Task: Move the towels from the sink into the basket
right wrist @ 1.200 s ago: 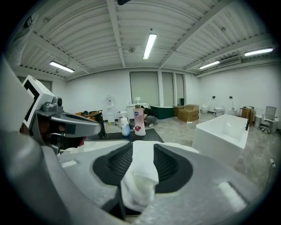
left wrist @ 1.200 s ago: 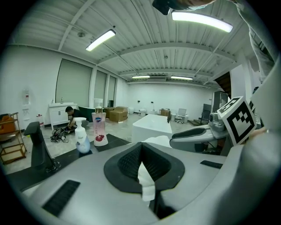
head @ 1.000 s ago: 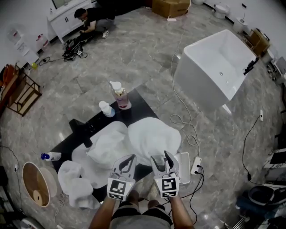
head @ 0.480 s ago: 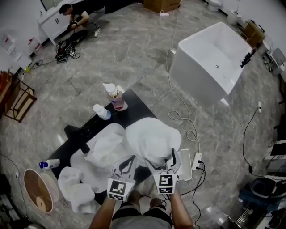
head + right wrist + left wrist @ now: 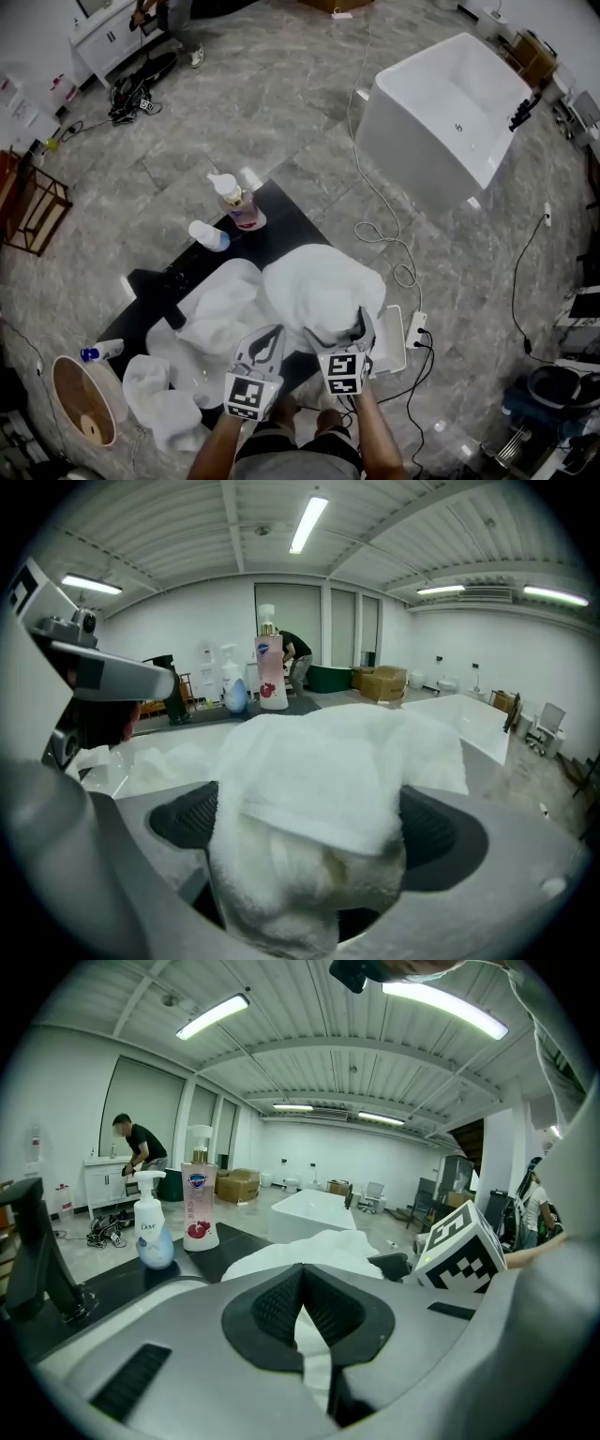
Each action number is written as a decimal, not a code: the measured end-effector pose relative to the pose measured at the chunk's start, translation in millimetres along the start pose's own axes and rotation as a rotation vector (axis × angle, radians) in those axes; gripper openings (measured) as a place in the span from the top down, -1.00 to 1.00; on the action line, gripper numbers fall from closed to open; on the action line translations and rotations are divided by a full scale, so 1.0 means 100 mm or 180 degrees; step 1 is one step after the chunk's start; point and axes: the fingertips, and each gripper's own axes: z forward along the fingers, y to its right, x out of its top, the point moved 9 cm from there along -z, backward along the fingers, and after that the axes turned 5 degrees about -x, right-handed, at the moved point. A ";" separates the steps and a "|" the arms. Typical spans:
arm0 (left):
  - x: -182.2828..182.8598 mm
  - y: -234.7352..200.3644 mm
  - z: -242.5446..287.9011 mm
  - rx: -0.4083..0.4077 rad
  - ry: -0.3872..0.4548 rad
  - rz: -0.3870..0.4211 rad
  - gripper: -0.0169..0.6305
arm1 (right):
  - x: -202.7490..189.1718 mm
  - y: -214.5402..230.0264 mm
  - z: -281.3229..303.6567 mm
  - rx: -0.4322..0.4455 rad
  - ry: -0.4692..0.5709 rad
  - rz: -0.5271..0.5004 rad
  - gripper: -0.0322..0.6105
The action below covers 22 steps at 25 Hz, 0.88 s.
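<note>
The white bathtub (image 5: 450,103) stands on the stone floor, well apart from my black tabletop (image 5: 281,230). The white sink (image 5: 187,356) is set into that tabletop. None of the towels is in the basket yet. The biggest towel (image 5: 323,286) is heaped at the sink's right end, and a second towel (image 5: 220,300) lies crumpled in the sink just beside it. A third towel (image 5: 159,403) hangs over the near left edge of the tabletop. The round basket (image 5: 70,389) sits on the floor to the left, near that hanging towel. A pink soap bottle (image 5: 242,204) and a smaller pump bottle (image 5: 208,234) stand upright at the far side.

My right tool (image 5: 339,330) has just been opening. Its jaws now stand wide, with the near edge of the biggest towel bulging between them. My left tool (image 5: 272,334) has its tips together. White cloth shows through the gap behind them, and I cannot tell whether any is pinched.
</note>
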 end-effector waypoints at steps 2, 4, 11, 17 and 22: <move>-0.03 -0.03 0.03 -0.0005 -0.0019 -0.0019 0.92 | -0.01 0.00 0.06 -0.0028 -0.0064 -0.0093 -0.94; -0.04 -0.05 0.05 -0.0001 -0.0030 -0.0047 0.92 | -0.02 -0.01 0.11 -0.0056 -0.0101 -0.0165 -0.94; -0.09 -0.14 0.08 0.0031 -0.0069 -0.0134 0.92 | -0.05 -0.05 0.17 -0.0053 -0.0081 -0.0234 -0.94; -0.10 -0.14 0.10 0.0020 -0.0081 -0.0110 0.92 | -0.05 -0.03 0.15 -0.0230 -0.0082 -0.0265 -0.58; -0.09 -0.11 0.07 0.0037 -0.0079 -0.0106 0.92 | -0.04 -0.04 0.11 -0.0324 -0.0170 -0.0477 0.11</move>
